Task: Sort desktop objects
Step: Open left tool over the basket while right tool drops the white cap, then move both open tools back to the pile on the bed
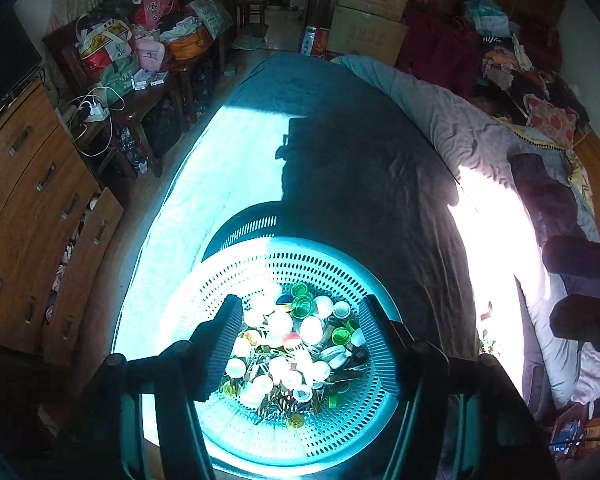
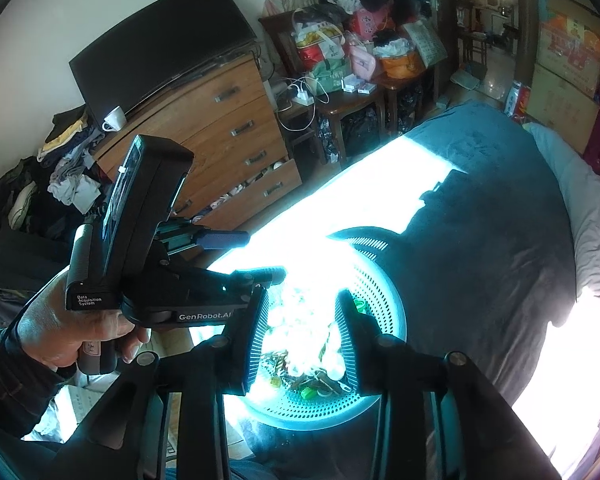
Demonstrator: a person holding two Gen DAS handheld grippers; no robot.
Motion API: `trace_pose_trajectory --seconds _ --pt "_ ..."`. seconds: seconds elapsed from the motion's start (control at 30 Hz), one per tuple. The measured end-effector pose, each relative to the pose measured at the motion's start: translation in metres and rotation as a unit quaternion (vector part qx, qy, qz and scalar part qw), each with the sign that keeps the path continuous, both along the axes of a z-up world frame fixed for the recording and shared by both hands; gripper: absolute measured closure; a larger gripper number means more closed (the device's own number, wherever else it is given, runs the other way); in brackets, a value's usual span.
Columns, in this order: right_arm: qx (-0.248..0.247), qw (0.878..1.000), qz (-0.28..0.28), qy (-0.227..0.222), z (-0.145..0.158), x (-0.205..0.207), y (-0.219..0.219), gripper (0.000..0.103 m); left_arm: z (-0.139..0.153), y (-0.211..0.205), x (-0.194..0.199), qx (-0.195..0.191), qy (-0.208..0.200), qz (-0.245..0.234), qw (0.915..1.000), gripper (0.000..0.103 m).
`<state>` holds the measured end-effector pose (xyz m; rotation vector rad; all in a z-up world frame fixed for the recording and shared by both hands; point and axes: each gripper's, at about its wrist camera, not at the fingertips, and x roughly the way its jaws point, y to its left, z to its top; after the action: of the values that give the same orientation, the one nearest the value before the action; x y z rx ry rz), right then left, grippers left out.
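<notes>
Item: round turquoise perforated plastic basket [image 1: 236, 428], lying low centre in both views on a teal napped bedspread [image 1: 340, 128], half in hard sunlight, half in shadow.

Contents: a heap of small plastic bottle caps [image 1: 296, 344], round and smooth, mostly white with some green, yellow and one red-and-white, sitting over darker metal clips and keys at the bottom of the pile.

Left gripper [image 1: 300, 344]: you are holding it above the basket with its black ribbed pads [image 1: 220, 344] standing wide apart; the caps are showing between them, none pressed by either pad.

Right gripper [image 2: 300, 340]: you are pointing it down at the same heap, jaws narrower but parted, nothing clamped.

Lettering: in the right wrist view your left hand [image 2: 72, 336] is wrapping the black handle of the left gripper's body [image 2: 168, 280], which is reading "GenRobot.AI"; the upright black module [image 2: 140, 200] above it is reading "Data Acquisition System".

Surroundings: a brown wood-grain chest of drawers [image 2: 220, 120] is standing upper left.
</notes>
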<state>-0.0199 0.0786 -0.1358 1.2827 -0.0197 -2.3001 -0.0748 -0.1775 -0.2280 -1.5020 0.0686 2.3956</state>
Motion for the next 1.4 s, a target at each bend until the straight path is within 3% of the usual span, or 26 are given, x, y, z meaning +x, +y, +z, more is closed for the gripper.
trace_pose_trajectory --seconds 0.17,0.37,0.47,0.53,0.7,0.9,1.07,1.17,1.3,1.33,1.4 --pt "-0.005 1.000 -0.011 0.004 -0.002 0.006 0.004 0.055 -0.003 0.004 0.005 -0.006 -0.005 -0.009 0.9999 0.041" --pt "-0.016 0.999 -0.047 0.000 -0.016 0.024 0.031 0.054 -0.011 0.038 0.022 -0.016 -0.016 -0.052 0.9984 0.041" --pt "-0.020 0.996 -0.083 -0.006 -0.030 0.042 0.064 0.044 -0.019 0.075 0.035 -0.027 -0.024 -0.095 0.9948 0.041" --pt "-0.023 0.993 -0.116 -0.022 -0.048 0.060 0.095 0.044 -0.028 0.107 0.045 -0.029 -0.036 -0.127 0.9909 0.041" --pt "-0.038 0.970 -0.223 -0.085 -0.108 0.129 0.191 0.043 -0.063 0.207 0.074 -0.024 -0.068 -0.216 0.9738 0.041" --pt "-0.052 0.925 -0.339 -0.164 -0.176 0.239 0.296 0.043 -0.143 0.336 0.120 -0.017 -0.130 -0.298 0.9456 0.041" --pt "-0.071 0.891 -0.395 -0.213 -0.222 0.308 0.356 0.043 -0.201 0.434 0.159 -0.024 -0.161 -0.352 0.9215 0.041" --pt "-0.095 0.874 -0.414 -0.234 -0.245 0.332 0.377 0.043 -0.236 0.506 0.179 -0.019 -0.182 -0.409 0.8940 0.041" --pt "-0.112 0.863 -0.422 -0.252 -0.274 0.355 0.399 0.042 -0.285 0.593 0.220 0.025 -0.250 -0.506 0.8252 0.041" --pt "-0.115 0.861 -0.424 -0.256 -0.281 0.359 0.403 0.041 -0.298 0.606 0.225 0.011 -0.246 -0.516 0.8204 0.041" --pt "-0.124 0.856 -0.428 -0.262 -0.290 0.366 0.411 0.041 -0.320 0.618 0.227 -0.031 -0.227 -0.520 0.8228 0.041"
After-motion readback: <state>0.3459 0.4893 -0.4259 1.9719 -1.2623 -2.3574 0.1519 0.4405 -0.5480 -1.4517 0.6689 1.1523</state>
